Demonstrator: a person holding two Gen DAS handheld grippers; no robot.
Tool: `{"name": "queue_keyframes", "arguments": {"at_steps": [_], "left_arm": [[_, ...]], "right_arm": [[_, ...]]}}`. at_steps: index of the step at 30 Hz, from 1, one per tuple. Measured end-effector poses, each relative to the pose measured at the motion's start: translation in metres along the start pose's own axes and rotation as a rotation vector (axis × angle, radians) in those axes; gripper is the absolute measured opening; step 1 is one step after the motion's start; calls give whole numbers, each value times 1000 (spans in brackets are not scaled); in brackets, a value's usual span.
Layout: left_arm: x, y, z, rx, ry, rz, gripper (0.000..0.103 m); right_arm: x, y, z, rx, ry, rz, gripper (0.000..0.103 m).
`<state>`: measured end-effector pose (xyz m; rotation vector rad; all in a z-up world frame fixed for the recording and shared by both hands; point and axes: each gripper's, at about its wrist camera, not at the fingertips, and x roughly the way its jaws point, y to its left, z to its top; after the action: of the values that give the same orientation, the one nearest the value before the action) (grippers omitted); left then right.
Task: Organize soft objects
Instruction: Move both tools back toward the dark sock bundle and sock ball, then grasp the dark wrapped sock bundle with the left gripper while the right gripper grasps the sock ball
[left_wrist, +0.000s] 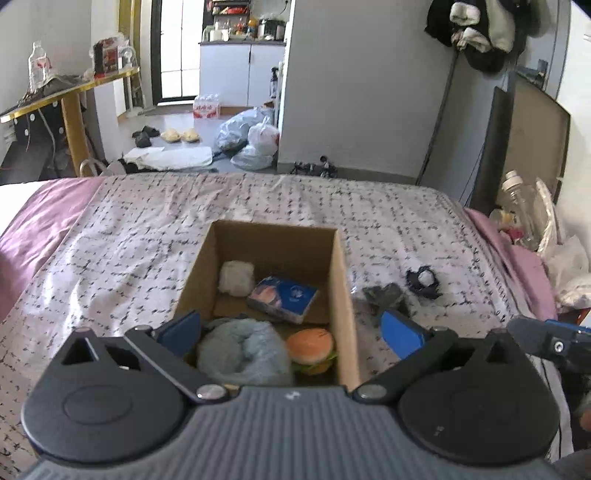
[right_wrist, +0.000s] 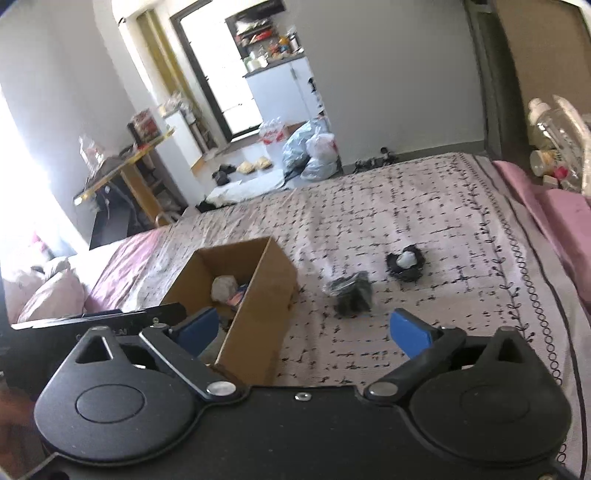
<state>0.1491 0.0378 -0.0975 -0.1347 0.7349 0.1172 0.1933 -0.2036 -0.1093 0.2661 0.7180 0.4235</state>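
The cardboard box (left_wrist: 341, 295) at the centre of the left wrist frame already holds four soft items: a white fluffy ball (left_wrist: 236, 277), a tissue pack (left_wrist: 282, 298), a grey-blue cloth (left_wrist: 243, 350) and a burger toy (left_wrist: 312, 350). Two remain on the bed (right_wrist: 424, 221), right of the box: a dark crumpled cloth (right_wrist: 351, 291) and a black-and-white bundle (right_wrist: 405, 262). The left gripper (left_wrist: 291, 332) and right gripper (right_wrist: 301, 326) both show jaws apart, empty
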Motion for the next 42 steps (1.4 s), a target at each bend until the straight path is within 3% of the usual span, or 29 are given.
{"name": "queue_keyframes", "arguments": {"at_steps": [8,27,36,42], "left_arm": [[4,-36,-5,46,5,7,103],[49,-102,4,141,40,53,103],[78,-121,7,179,72,34,102],[95,-130,5,185,94,21,96]], "right_arm": [[-5,-27,-15,122,-62,-30,103],[17,-87,-7,143,8,-11,103],[42,-107,2,145,35,-27,103],[58,-124,8,171,48,-38,94]]}}
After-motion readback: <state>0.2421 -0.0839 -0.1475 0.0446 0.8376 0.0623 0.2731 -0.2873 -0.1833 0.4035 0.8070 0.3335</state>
